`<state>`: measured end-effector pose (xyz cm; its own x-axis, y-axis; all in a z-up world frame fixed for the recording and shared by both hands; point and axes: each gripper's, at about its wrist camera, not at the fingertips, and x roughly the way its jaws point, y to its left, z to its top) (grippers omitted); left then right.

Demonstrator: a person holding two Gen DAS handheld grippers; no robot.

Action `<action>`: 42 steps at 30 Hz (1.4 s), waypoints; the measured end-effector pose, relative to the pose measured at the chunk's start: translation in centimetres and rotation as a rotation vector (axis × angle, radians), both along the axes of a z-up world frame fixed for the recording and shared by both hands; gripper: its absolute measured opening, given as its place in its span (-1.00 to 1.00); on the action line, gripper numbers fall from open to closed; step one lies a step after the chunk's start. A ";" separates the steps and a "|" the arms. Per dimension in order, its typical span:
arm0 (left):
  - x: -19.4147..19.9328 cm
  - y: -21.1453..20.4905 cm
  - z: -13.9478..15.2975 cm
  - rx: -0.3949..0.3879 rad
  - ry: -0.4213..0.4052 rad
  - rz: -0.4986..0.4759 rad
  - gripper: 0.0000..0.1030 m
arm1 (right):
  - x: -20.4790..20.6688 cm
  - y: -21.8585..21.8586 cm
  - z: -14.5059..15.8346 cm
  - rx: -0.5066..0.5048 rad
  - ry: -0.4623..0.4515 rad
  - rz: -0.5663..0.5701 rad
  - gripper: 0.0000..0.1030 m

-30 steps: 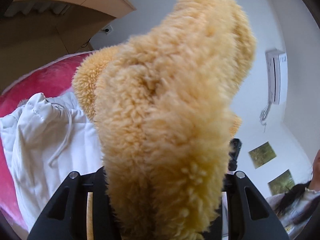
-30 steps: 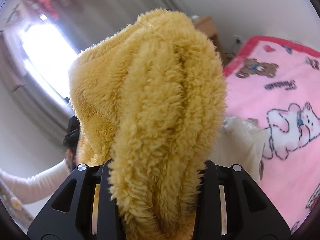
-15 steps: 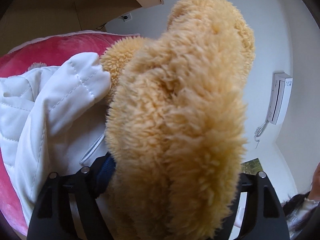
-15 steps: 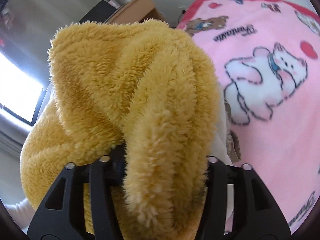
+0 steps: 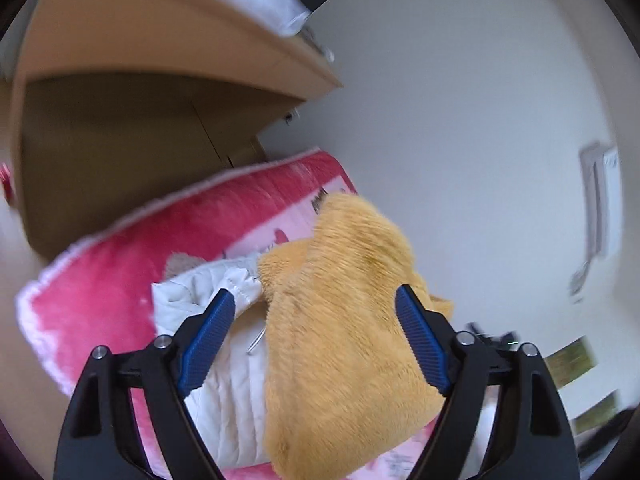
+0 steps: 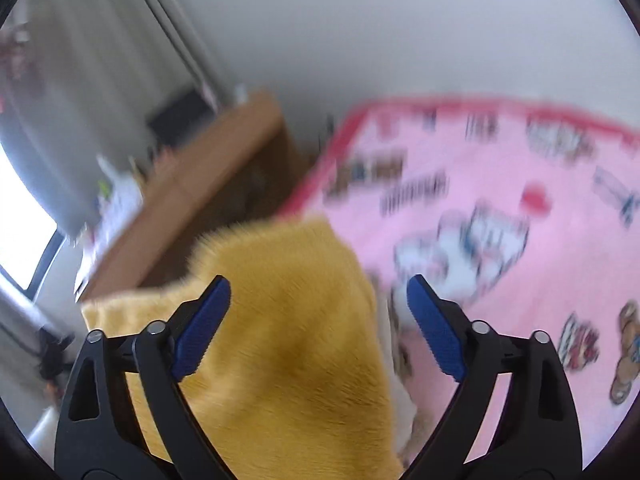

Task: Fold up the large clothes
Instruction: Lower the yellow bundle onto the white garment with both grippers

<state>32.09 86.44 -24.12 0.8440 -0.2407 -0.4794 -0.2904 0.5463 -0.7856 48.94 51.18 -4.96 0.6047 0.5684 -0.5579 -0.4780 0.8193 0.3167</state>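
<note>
A fluffy yellow fleece garment (image 5: pixel 344 320) lies folded on the bed, partly over a white quilted jacket (image 5: pixel 224 376). My left gripper (image 5: pixel 314 334) is open and empty, its blue pads (image 5: pixel 206 340) wide apart above the two garments. In the right wrist view the same yellow garment (image 6: pixel 280 344) lies below my right gripper (image 6: pixel 318 326), which is also open and empty. That view is motion-blurred.
The bed is covered by a pink cartoon-print blanket (image 6: pixel 500 208) with a red border (image 5: pixel 120 264). A wooden desk (image 6: pixel 200 184) stands beside the bed by the window. A white wall with an air conditioner (image 5: pixel 600 200) lies beyond.
Both grippers were shut on the yellow garment and held it up. Now both have opened and let it go, and it lies on the bed over the white jacket.
</note>
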 end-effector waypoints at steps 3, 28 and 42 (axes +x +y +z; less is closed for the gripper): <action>-0.5 -5.9 3.8 0.244 0.063 0.035 0.83 | -6.9 2.9 1.0 -0.104 -0.197 0.008 0.73; 15.8 -21.5 -0.5 0.682 0.351 0.085 0.91 | -4.2 11.7 -12.5 -0.325 -0.080 0.187 0.57; 17.9 -19.4 -0.9 0.654 0.421 0.039 0.91 | -2.4 12.6 -14.1 -0.304 -0.011 0.197 0.60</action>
